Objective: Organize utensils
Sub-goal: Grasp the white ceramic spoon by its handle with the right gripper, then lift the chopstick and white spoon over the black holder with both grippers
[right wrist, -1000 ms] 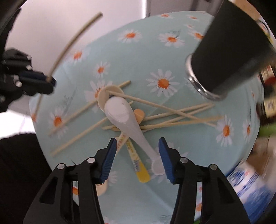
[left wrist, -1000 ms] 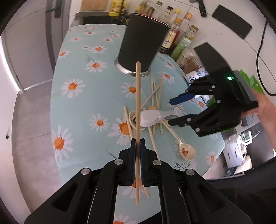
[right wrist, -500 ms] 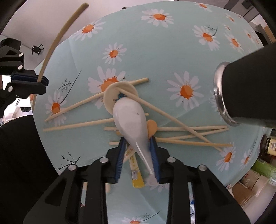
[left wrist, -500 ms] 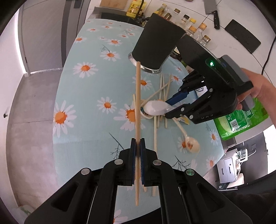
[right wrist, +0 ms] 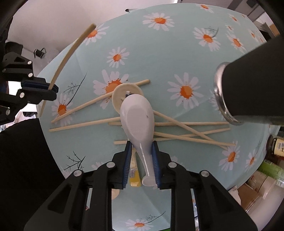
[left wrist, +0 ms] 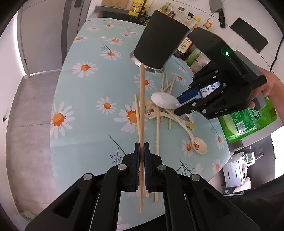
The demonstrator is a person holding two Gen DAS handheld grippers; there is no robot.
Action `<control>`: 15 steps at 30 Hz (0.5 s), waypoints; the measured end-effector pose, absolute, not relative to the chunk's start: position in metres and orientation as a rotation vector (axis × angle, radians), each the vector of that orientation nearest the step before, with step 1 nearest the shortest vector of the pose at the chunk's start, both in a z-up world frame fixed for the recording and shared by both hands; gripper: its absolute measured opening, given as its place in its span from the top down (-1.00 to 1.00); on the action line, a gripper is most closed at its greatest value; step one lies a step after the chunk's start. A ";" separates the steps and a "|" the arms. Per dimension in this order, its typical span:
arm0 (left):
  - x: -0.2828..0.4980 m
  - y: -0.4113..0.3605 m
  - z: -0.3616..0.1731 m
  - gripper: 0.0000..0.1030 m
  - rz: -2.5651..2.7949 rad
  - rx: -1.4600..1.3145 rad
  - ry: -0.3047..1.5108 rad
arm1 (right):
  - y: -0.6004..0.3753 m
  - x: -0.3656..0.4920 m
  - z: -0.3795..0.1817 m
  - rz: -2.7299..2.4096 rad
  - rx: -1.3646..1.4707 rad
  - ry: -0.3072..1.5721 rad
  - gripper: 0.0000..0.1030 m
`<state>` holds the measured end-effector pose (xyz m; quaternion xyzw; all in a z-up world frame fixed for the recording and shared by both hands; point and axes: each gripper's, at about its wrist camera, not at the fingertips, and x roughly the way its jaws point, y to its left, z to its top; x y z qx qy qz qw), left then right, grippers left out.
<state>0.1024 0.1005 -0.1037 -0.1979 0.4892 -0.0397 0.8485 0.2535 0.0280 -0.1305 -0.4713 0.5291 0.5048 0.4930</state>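
Chopstick (left wrist: 141, 113) clamped by left gripper (left wrist: 141, 151), white spoon (right wrist: 137, 117) pinched by just-closing right gripper (right wrist: 141, 152), hiding spoon (right wrist: 124, 94) beneath.

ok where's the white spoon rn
The white spoon is in the right gripper, handle between its pads, bowl over the chopstick pile, left of the black cup.

**A Home Kitchen, Told by Its Clutter**

A round table under a pale blue daisy-print cloth (left wrist: 85, 92) stood beside a white counter (left wrist: 252, 10) crowded with glass condiment bottles (left wrist: 188, 17), a yellow cooking-oil jug (left wrist: 138, 7) and a steel cleaver (left wrist: 217, 7). Wooden chopsticks (right wrist: 186, 136) and ceramic soup spoons (left wrist: 198, 146) lay scattered across the cloth.
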 end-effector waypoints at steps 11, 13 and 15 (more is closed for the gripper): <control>0.124 0.099 -0.095 0.93 -0.123 -0.381 1.027 | -0.014 0.290 -0.084 1.236 -0.874 1.253 0.54; 0.130 0.099 -0.092 0.93 -0.129 -0.370 1.024 | -0.021 0.297 -0.082 1.234 -0.815 1.245 0.54; 0.135 0.099 -0.090 0.93 -0.137 -0.360 1.022 | -0.031 0.304 -0.075 1.235 -0.747 1.231 0.55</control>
